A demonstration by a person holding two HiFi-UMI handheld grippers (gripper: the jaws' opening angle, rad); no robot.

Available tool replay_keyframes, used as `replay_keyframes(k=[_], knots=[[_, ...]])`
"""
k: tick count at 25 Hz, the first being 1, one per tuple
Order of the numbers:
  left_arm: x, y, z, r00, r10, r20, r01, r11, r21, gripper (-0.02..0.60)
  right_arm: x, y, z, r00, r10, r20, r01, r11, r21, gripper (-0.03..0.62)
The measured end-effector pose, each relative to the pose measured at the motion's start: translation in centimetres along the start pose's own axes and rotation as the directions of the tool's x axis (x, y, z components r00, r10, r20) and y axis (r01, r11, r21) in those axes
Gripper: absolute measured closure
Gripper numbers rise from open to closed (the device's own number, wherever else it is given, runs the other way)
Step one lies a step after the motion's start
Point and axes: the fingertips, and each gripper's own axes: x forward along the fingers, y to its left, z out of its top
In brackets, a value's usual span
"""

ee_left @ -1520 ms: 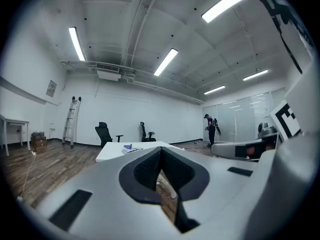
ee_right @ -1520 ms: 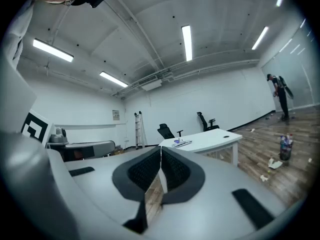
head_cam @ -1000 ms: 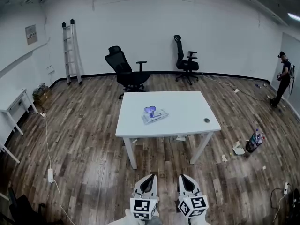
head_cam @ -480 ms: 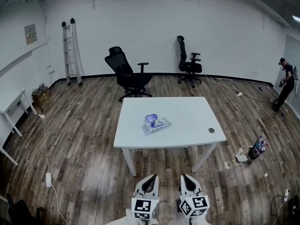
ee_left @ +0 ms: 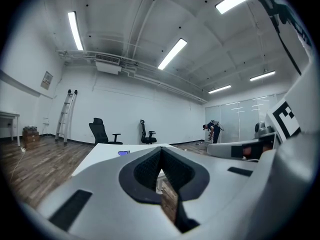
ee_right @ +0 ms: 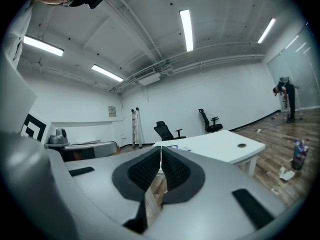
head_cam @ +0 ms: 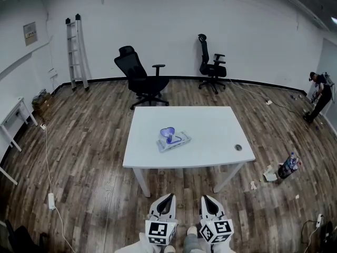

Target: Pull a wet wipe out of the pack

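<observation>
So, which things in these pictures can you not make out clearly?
Wet wipe pack: head view, too small to tell whether a wipe sticks out.
Same pack, left gripper view: only a purple bit shows above the left gripper.
Wall sign: head view, print too small.

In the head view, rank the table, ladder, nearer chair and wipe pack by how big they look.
1. table, largest by far.
2. nearer chair and ladder: not ranked; the ladder looks taller, the chair wider.
3. wipe pack, smallest.
</observation>
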Motion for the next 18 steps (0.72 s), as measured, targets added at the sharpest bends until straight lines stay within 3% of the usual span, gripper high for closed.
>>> replay_keyframes(k=[9, 18], knots=[[4.9, 1.2, -0.1, 0.999, 0.034, -0.001, -0.034, 0.999, 0.018, 0.584, 5.1, -2.2, 1.8, 0.999, 0.048, 0.004, -0.048, 0.999, -0.007, 0.585], [11.9, 1.7, 0.5, 0.997, 0.077, 0.001, -0.077, 0.997, 0.007, 0.584, 10.7, -7.1, 3.4, 0.996, 0.088, -0.008, -0.088, 0.996, -0.003, 0.585]])
